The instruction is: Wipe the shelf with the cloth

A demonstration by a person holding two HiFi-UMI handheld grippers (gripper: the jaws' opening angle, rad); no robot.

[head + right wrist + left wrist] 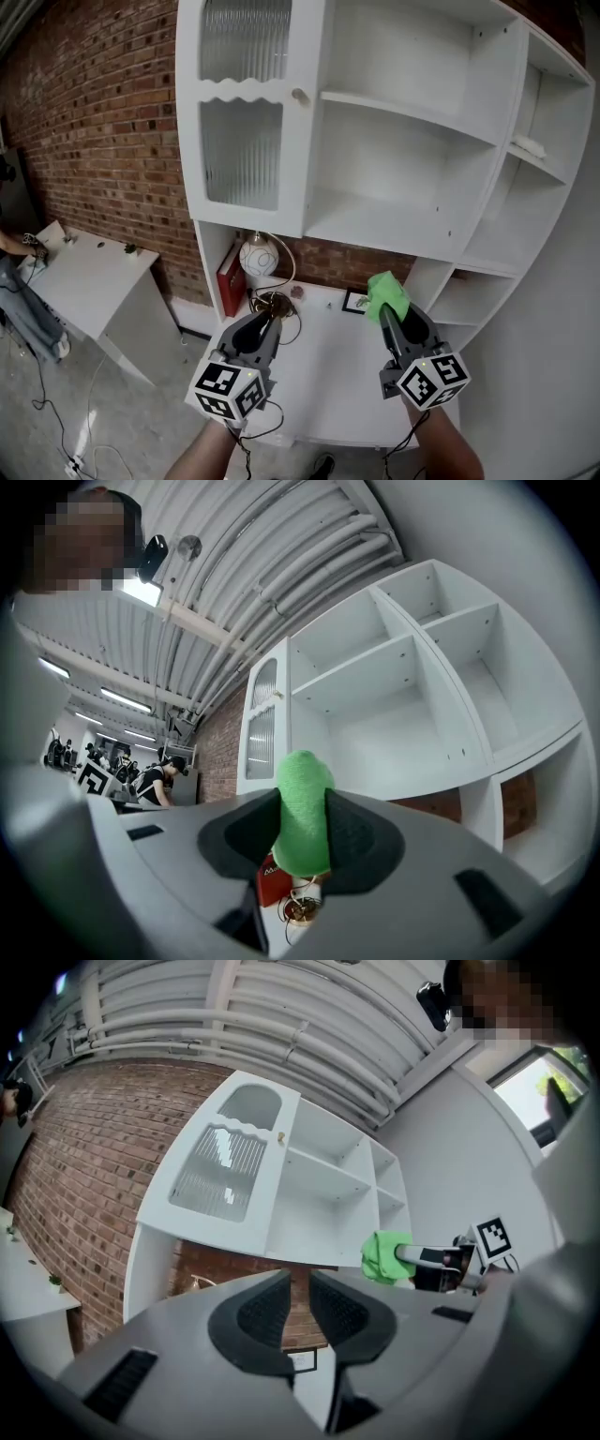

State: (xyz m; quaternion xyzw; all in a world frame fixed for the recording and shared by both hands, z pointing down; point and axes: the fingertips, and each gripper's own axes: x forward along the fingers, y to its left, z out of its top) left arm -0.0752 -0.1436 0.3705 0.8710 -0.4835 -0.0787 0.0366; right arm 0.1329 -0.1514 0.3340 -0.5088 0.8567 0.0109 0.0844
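Observation:
A white shelf unit (pixel 403 220) stands against a brick wall, its open compartments bare. The green cloth (pixel 386 295) is bunched between the jaws of my right gripper (pixel 390 317), which is shut on it and held in front of the unit's lower counter, below the middle shelf (pixel 370 228). In the right gripper view the cloth (pixel 302 813) sticks up between the pads. My left gripper (pixel 255 336) hovers to the left at similar height, its jaws nearly together with nothing between them (pixel 300 1288). From the left gripper view, the cloth (pixel 382 1255) shows at the right.
On the counter (pixel 328 375) sit a red book (pixel 230 278), a round white lamp (pixel 258 256), a brass item with a cord (pixel 274 303) and a small frame (pixel 354 302). A ribbed-glass door (pixel 242 150) closes the unit's left side. A white table (pixel 94 281) stands at left.

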